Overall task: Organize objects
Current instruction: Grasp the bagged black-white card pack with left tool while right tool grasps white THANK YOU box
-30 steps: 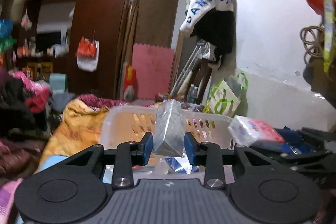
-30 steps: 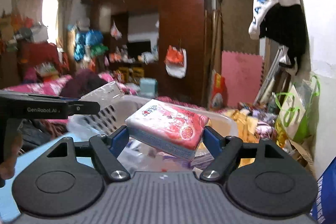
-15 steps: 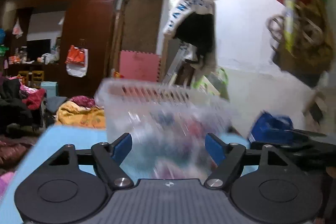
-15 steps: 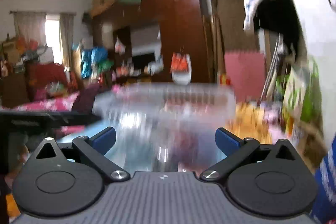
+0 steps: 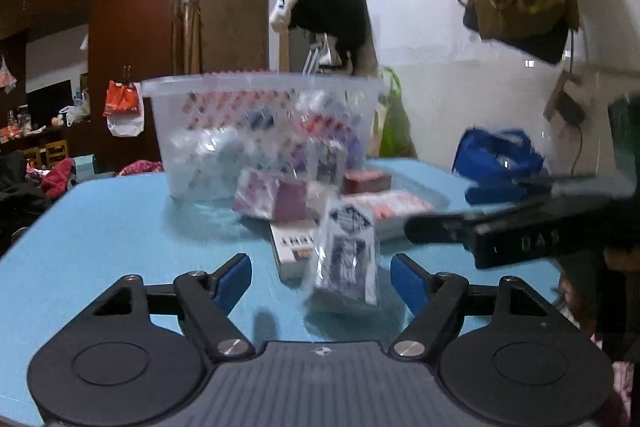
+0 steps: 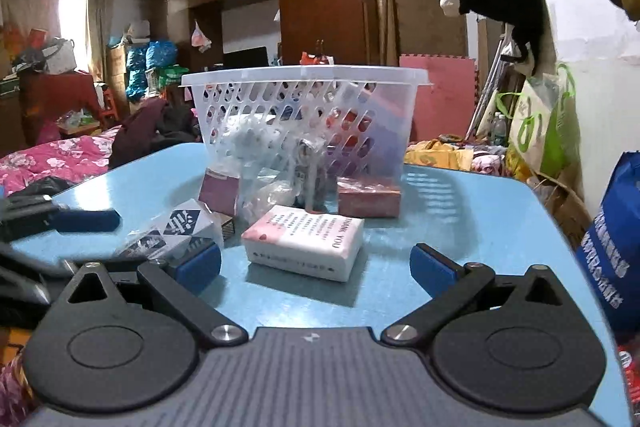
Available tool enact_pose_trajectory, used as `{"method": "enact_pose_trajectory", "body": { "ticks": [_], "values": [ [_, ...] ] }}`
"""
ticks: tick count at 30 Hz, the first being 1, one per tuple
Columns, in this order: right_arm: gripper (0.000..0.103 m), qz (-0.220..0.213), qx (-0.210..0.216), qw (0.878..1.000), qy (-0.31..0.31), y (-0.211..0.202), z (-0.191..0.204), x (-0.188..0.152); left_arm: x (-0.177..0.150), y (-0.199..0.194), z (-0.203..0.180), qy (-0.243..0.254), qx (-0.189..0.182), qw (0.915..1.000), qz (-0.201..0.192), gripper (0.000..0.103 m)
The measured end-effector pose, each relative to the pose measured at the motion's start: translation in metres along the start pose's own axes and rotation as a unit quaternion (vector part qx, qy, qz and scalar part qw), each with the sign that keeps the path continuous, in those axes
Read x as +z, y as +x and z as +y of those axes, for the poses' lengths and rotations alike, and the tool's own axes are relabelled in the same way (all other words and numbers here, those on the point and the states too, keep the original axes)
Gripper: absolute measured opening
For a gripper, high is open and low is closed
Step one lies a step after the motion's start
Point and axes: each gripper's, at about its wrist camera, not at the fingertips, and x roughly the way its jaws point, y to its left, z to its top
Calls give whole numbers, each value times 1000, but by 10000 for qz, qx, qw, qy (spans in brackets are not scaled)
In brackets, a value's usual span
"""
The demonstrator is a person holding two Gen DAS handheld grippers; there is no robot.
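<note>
Both units are released: the left hand-held gripper [image 5: 321, 279] frames the blue-patterned packet [image 5: 347, 259], and the right hand-held gripper [image 6: 316, 259] frames the white tissue pack [image 6: 304, 241] on the desk [image 6: 460, 219]. Centre each item between the fingers, clench on its flat sides, then lift clear of the basket [image 6: 306, 77] rim

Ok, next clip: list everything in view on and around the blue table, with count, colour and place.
basket: 1, translucent white, far middle of table, packs inside
table: 1, light blue, underneath everything
white-pink pack: 1, lying flat, in front of right gripper
navy-patterned pack: 1, white and navy, between left gripper's open fingers, touching neither
red box: 1, dark red, at basket's foot
maroon box: 1, left of basket's foot
blue bag: 1, off table's right edge
left gripper: open
right gripper: open
</note>
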Motion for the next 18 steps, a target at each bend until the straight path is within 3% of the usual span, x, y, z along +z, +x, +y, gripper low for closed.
{"method": "enact_pose_trajectory", "body": {
  "ticks": [2, 4, 10, 18],
  "values": [
    [103, 67, -66, 10000, 4, 2, 0, 0, -4, 5, -2, 93, 22, 9999, 74, 60],
    [103, 34, -46, 10000, -8, -1, 1, 0, -6, 5, -5, 114, 4, 9999, 36, 48],
    [103, 58, -7, 9999, -121, 10, 5, 14, -2, -10, 1, 62, 98, 9993, -349, 46],
    [103, 677, 319, 9970, -192, 32, 9, 22, 8, -12, 36, -358, 370, 9977, -431, 46]
  ]
}}
